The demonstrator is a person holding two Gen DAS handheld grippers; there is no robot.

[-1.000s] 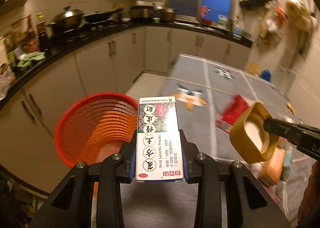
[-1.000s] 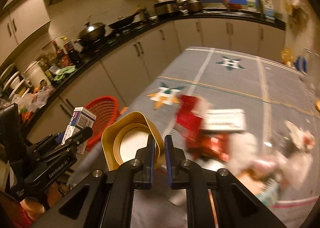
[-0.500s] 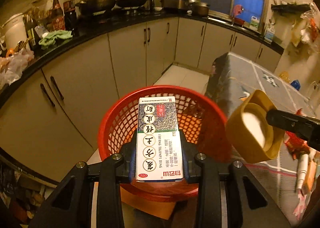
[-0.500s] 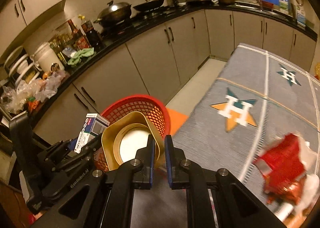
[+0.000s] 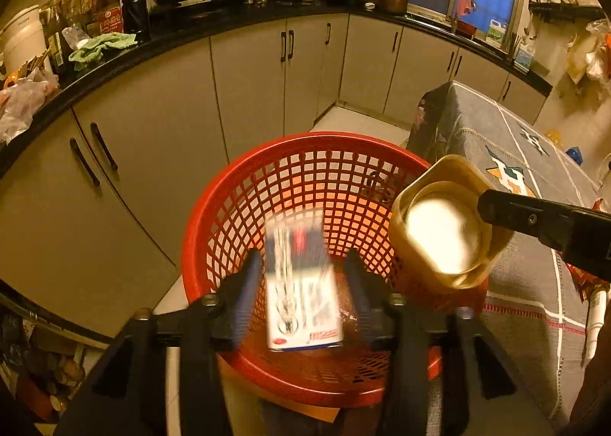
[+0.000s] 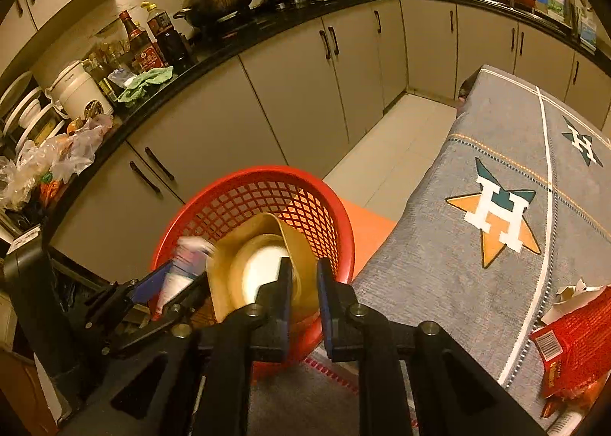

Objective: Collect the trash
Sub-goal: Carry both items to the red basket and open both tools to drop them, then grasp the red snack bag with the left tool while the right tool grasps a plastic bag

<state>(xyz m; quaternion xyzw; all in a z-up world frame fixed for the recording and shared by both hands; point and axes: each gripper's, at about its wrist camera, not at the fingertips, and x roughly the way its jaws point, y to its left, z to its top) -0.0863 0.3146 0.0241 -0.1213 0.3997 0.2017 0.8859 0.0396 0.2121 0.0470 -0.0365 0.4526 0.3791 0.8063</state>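
Note:
A red mesh basket [image 5: 236,199] stands on the floor beside the table; it also shows in the right wrist view [image 6: 244,187]. My left gripper [image 5: 301,264] is open above the basket. The white medicine box [image 5: 301,283] is blurred and loose between its fingers, falling into the basket; it also shows in the right wrist view [image 6: 187,264]. My right gripper [image 6: 303,268] has opened above the basket rim. The gold paper bowl [image 6: 259,264] sits blurred by its left finger, slipping free. The bowl also shows in the left wrist view [image 5: 439,226].
A table with a grey star-patterned cloth [image 6: 496,226] is at the right. Red wrappers [image 6: 573,340] lie on it. Beige kitchen cabinets [image 5: 160,130] with a black counter, woks and bottles run behind the basket. An orange stool [image 6: 366,233] stands beside the basket.
Both grippers moved over the basket. The left gripper opened and the box is dropping. The right gripper's fingers have parted and the bowl is blurred, coming loose.

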